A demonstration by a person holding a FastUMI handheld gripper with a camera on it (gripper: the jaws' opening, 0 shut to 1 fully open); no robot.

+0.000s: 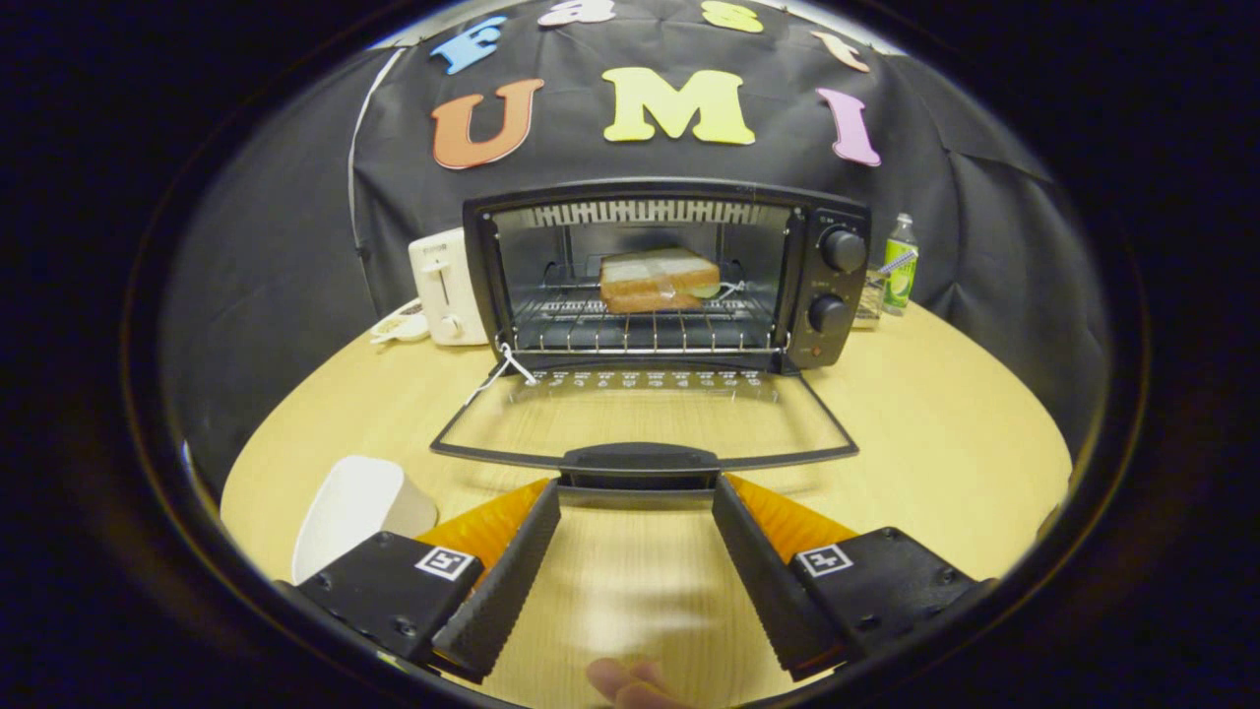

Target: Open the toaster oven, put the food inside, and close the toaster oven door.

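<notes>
A black toaster oven [832,281] stands on the round wooden table [945,433], straight ahead of my fingers. Its glass door [645,418] lies folded down flat toward me, and the door handle [640,463] sits just ahead of my fingertips. Inside, a sandwich [658,279] rests on the wire rack [640,330], toward the back. My gripper [636,494] is open, its two fingers spread about as wide as the handle, with nothing between them.
A white toaster [445,288] stands left of the oven, a small dish [399,323] beside it. A green bottle [900,264] stands to the oven's right. A white plate [354,507] lies by my left finger. A person's fingertips [630,684] show below the gripper.
</notes>
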